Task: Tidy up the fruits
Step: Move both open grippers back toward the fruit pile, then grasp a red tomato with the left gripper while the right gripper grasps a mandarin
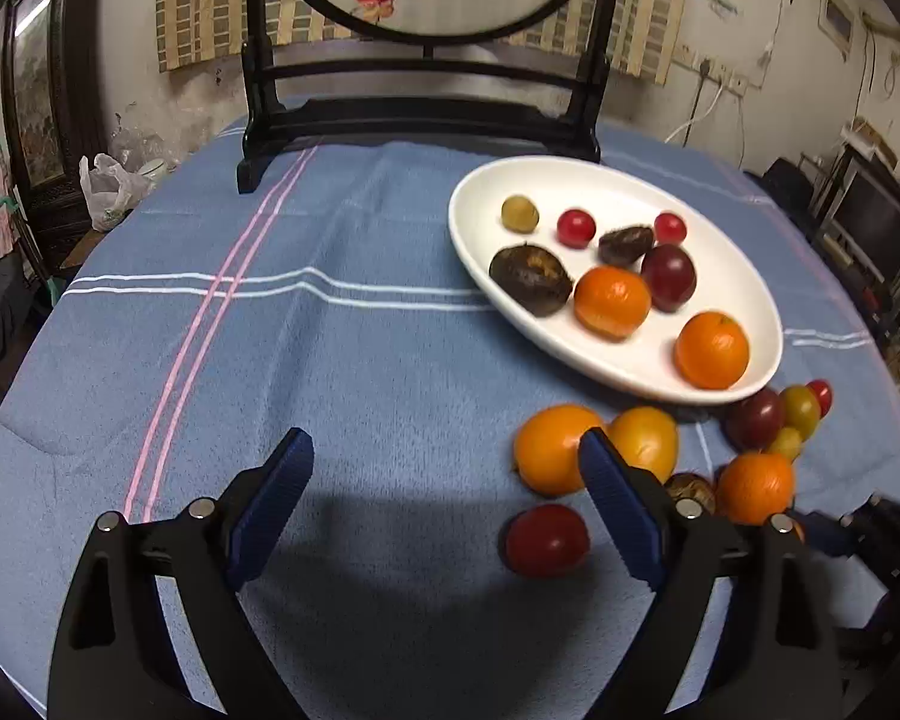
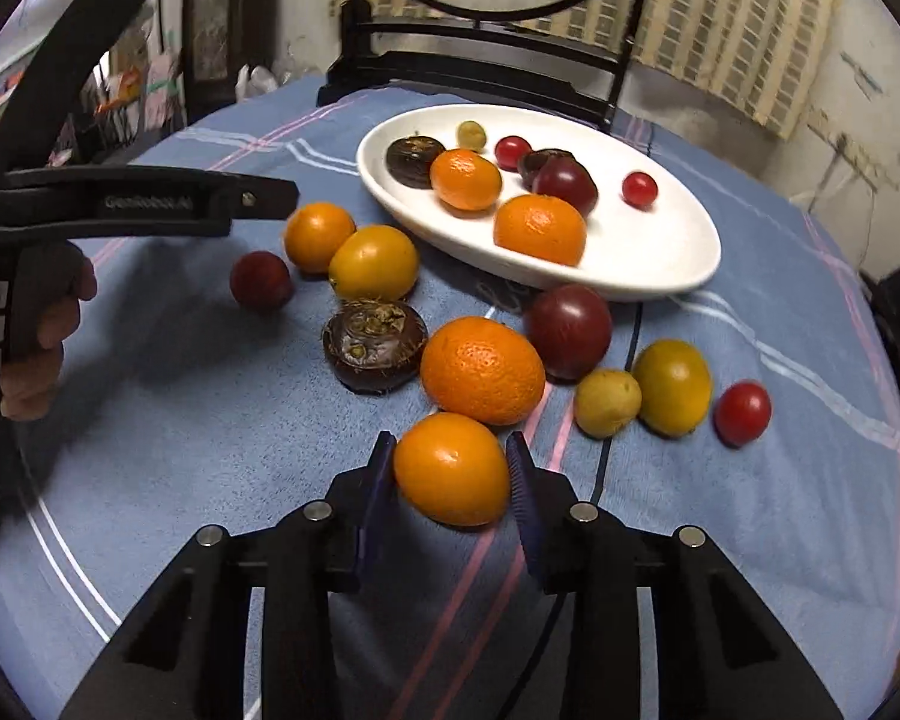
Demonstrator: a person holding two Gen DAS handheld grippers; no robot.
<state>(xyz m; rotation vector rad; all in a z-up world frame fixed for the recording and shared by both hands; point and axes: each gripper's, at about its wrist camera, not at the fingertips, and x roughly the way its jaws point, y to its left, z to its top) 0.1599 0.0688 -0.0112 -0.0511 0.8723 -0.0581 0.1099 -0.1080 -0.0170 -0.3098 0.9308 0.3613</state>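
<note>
— Any writing to read here?

— Only 1 mark. In the right wrist view, the left gripper reaches in from the left edge, and pale raised letters run along the side of its black body.

— What do they say?

— It starts with "Gen" and looks like "GenRobot" plus a couple more letters, but it is blurred and I cannot make out the ending.

— Anything in the left wrist view?

— No text there that I can read. No numbers or signs in either view.
</note>
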